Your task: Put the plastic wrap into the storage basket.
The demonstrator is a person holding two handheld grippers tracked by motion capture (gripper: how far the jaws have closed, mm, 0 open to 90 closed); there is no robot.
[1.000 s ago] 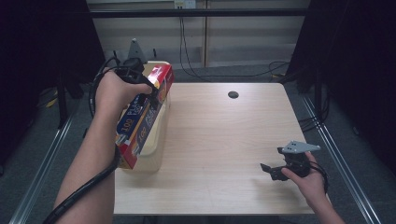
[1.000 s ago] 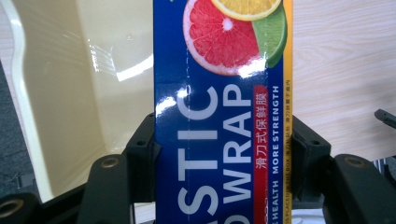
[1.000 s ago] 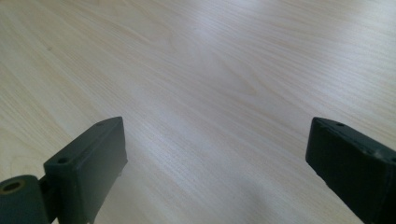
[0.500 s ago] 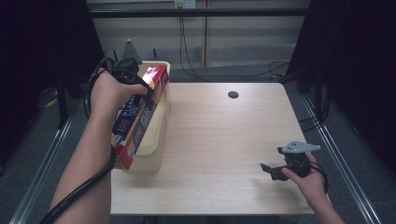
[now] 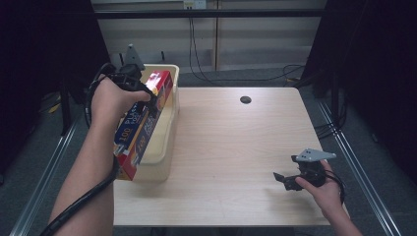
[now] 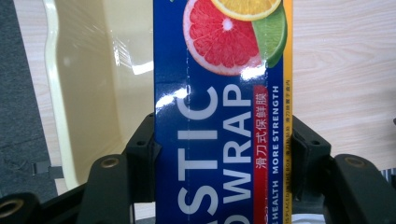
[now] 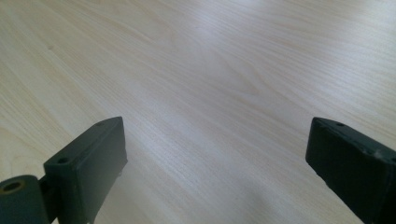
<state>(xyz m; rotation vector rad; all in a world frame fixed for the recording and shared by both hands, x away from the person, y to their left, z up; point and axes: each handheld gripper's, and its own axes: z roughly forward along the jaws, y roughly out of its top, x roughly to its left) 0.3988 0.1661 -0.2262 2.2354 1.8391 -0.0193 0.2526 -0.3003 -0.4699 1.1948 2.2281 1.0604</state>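
A long blue and red plastic wrap box hangs tilted over a cream plastic bin at the table's left edge. My left gripper is shut on the box near its far end. In the left gripper view the jaws press both sides of the box, which carries citrus pictures, and the bin lies beneath. My right gripper rests low near the table's front right, open. In the right gripper view its fingers stand wide apart over bare wood.
The pale wooden table has a round dark cable hole near its back edge. Metal rails run along both sides. Cables lie on the floor behind, and dark curtains flank the table.
The left hand and the box have drifted slightly left, and the box's near end sits a little lower over the bin. The right gripper has stayed put.
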